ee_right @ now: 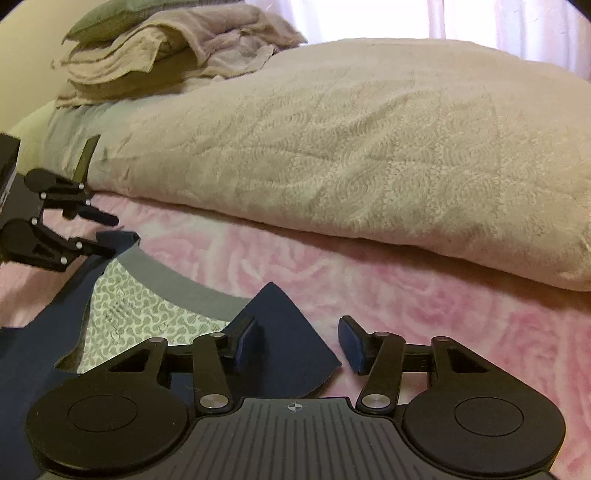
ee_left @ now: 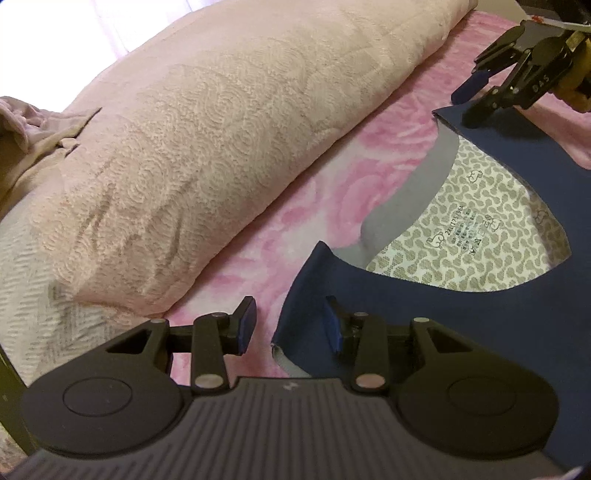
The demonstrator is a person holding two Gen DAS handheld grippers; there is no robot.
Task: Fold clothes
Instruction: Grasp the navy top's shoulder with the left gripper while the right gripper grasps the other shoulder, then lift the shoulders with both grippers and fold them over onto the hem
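Note:
A navy sleeveless top [ee_left: 480, 332] lies flat on the pink rose blanket [ee_left: 332, 192], neck opening up, showing its grey lining and a patterned inside with a printed label [ee_left: 465, 236]. My left gripper [ee_left: 290, 326] is open, its fingers straddling the edge of the near shoulder strap [ee_left: 314, 273]. My right gripper [ee_right: 299, 343] is open around the other shoulder strap [ee_right: 280, 325], left pad over the cloth, right pad over the blanket. Each view shows the opposite gripper: the right gripper [ee_left: 472, 101] open at its strap end, the left gripper [ee_right: 109, 236] open by its strap.
A thick pinkish-beige folded quilt [ee_right: 351, 147] runs along the bed just beyond the top's neckline. A pile of folded cloths [ee_right: 166, 55] sits on it at the far left. A bright curtained window [ee_right: 443, 18] is behind. Pink blanket [ee_right: 461, 332] lies bare to the right.

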